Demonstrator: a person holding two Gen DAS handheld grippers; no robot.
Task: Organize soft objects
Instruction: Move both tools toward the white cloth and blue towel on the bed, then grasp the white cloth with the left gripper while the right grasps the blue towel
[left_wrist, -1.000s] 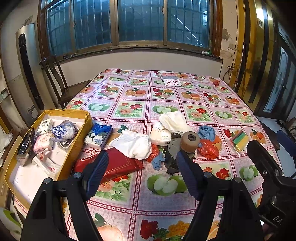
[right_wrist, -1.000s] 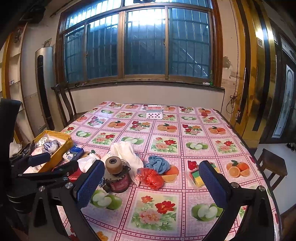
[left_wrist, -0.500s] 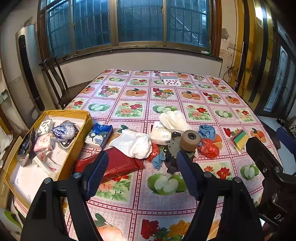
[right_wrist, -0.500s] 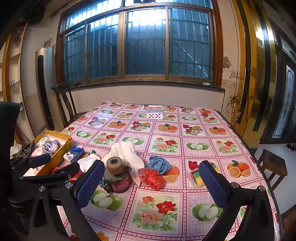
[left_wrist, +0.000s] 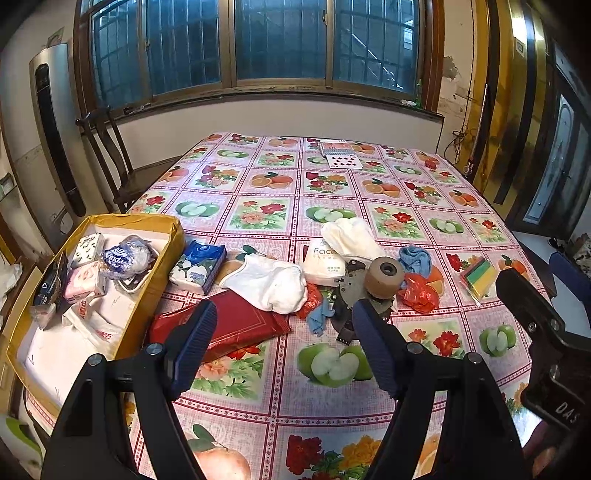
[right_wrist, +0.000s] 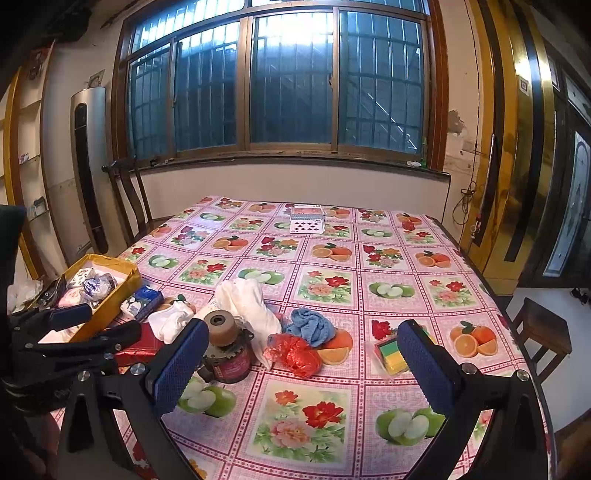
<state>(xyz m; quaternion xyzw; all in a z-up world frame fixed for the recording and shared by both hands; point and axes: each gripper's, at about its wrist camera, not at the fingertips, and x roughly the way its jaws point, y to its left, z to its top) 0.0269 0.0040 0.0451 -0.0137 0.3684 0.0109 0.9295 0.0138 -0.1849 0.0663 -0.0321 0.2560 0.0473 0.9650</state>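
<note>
Both tools (left_wrist: 284, 347) (right_wrist: 301, 363) spread wide, nothing held

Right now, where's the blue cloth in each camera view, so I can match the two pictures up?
Left wrist view: the blue cloth lies right of centre, just behind the red plastic bag and right of the brown roll.
Right wrist view: the blue cloth sits near the centre, behind the red plastic bag, right of the brown roll.
Shared landmark: the playing cards at the table's far end.
</note>
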